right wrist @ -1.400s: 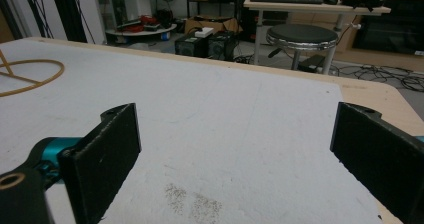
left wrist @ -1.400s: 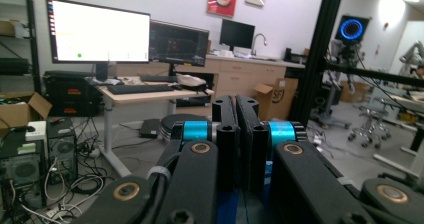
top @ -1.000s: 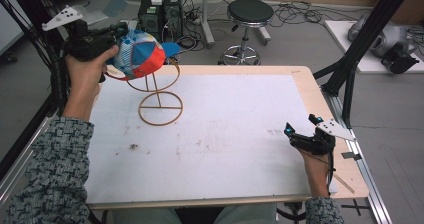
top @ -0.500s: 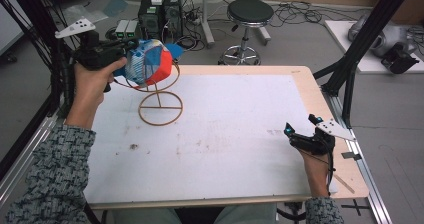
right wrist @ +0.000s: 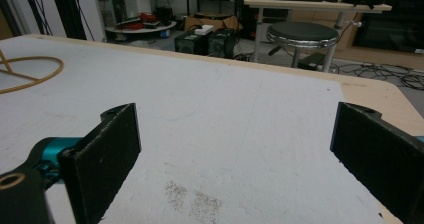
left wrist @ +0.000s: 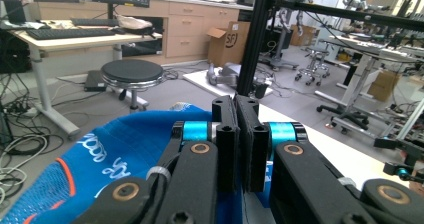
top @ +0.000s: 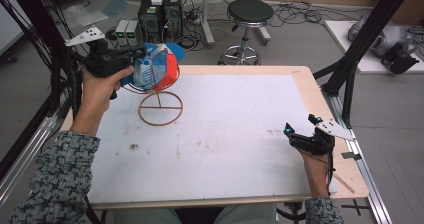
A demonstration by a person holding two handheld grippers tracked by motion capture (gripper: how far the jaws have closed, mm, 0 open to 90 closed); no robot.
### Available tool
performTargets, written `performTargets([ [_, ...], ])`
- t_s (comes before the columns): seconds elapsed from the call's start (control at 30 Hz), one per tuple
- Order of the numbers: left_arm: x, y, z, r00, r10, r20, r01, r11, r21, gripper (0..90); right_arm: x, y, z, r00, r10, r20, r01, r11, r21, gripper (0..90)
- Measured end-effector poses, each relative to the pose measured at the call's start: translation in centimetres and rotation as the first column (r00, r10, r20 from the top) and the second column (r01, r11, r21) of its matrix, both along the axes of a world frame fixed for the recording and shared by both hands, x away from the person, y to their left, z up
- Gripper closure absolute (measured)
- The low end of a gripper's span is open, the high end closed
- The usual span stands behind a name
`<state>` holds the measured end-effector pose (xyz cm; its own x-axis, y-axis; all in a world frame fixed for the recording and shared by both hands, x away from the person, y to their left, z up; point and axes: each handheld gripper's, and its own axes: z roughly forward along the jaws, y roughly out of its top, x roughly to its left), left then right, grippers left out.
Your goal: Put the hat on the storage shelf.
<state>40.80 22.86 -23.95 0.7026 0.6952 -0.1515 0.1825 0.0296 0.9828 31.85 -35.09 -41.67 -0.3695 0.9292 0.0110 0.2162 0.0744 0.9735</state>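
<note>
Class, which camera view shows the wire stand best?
The high view: the wire stand shows whole, its ring base on the table and the ball on top. The right gripper view catches part of the ring.

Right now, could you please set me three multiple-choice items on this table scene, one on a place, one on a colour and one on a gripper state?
1. Where does the wire stand's ring base sit?
A. far left part of the table
B. near right corner
C. on the floor

2. What colours does the cloth item on the stand show?
A. green and yellow
B. blue, orange-red and white
C. all black

3. How do the right gripper's jaws stand?
A. shut on the cloth
B. shut on nothing
C. wide open over the white table

Answers: 1 A, the high view shows the ring far left, near the left gripper. 2 B, those panels show in the high view. 3 C, bare table shows between the jaws in the right gripper view.
</note>
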Motion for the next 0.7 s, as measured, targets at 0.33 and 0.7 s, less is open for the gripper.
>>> performTargets([
  [0.33,0.1,-0.8,-0.7,0.9999,-0.014,0.000,0.014,0.9999,0.004,86.7,0.0,0.0,0.0,1.0000,0.001,0.001,-0.001,1.000,-0.004,4.9],
  [0.7,0.1,-1.7,-1.4,0.9996,-0.025,0.017,0.024,0.9995,0.019,86.6,0.0,0.0,0.0,1.0000,0.003,0.001,-0.003,1.000,-0.006,4.9],
])
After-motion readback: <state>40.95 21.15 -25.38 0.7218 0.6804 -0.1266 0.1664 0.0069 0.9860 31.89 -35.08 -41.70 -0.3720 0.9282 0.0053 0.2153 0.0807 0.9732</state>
